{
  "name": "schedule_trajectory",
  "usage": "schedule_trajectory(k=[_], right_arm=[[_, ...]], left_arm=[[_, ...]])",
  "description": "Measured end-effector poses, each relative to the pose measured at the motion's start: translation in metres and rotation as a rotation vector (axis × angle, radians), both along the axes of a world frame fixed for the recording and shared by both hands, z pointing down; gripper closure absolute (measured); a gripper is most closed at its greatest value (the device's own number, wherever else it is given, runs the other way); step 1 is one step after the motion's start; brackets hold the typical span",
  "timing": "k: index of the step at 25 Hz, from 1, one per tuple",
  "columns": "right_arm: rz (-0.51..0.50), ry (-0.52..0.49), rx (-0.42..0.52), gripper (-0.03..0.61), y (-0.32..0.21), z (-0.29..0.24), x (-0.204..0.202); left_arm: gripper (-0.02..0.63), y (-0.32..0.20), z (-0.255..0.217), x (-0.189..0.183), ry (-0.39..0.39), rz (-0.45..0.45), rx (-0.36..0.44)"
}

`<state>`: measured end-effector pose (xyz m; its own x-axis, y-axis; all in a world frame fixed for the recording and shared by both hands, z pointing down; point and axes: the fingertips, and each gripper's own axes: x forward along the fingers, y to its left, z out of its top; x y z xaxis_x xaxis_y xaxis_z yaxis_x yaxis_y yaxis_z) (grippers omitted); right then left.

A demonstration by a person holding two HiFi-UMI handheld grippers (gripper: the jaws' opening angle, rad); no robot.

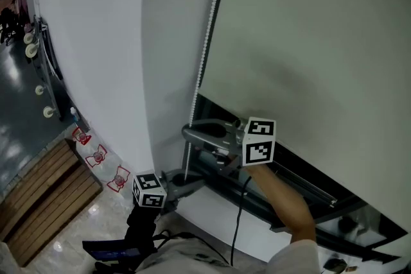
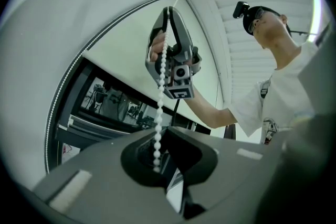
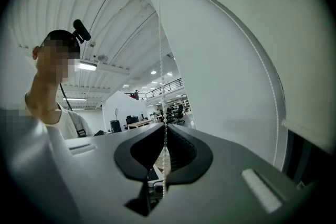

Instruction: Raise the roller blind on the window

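Closest in is the left gripper (image 2: 161, 132), held low and near the person's body. Its fingers are pressed together on the bead chain (image 2: 160, 93); the white beads come down right into the pinch, and a short tail hangs into the hollow behind the tips

From there the chain runs straight up to the right gripper (image 3: 165, 127), which sits higher and a bit closer to the window. Its fingers are clamped on the same chain too: the beads pass right through the tips and a loose bit dangles behind them. The person's bare forearm (image 1: 286, 199) reaches in from the lower right of the head view to hold that one

Above the right gripper the chain carries on up along the left edge of the roller blind (image 1: 308, 42). The blind is pale and plain and hangs over most of the window (image 1: 295, 186). Its bottom edge sits just above the right gripper, so only a dark strip of frame and glass shows underneath

Left of the chain is a plain white wall (image 1: 96, 42). Well below, at the far left of the head view, there's a wooden plank floor (image 1: 45, 196) with a few red and white bits (image 1: 97, 155) beside it, too small for me to tell what they are
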<state>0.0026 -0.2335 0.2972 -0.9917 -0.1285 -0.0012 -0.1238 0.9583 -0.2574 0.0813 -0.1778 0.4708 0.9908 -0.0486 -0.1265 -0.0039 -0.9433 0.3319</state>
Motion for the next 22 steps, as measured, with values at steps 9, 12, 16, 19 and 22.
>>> schedule_trajectory(k=[9, 12, 16, 19, 22], right_arm=[[0.001, -0.037, 0.103, 0.474, 0.006, -0.016, 0.007], [0.026, -0.086, 0.148, 0.426, -0.005, -0.053, 0.012], [0.068, -0.117, 0.234, 0.424, -0.026, -0.111, 0.016], [0.084, -0.132, 0.292, 0.428, -0.035, -0.152, 0.015], [0.091, -0.143, 0.339, 0.437, -0.039, -0.184, 0.013]], left_arm=[[0.615, 0.001, -0.006, -0.002, -0.007, 0.005, 0.023], [0.615, 0.001, -0.006, 0.001, -0.01, 0.005, 0.027], [0.615, 0.0, -0.007, 0.002, -0.01, 0.009, 0.03], [0.615, 0.001, -0.007, 0.002, -0.01, 0.009, 0.031], [0.615, 0.0, -0.006, 0.001, -0.009, 0.007, 0.03]])
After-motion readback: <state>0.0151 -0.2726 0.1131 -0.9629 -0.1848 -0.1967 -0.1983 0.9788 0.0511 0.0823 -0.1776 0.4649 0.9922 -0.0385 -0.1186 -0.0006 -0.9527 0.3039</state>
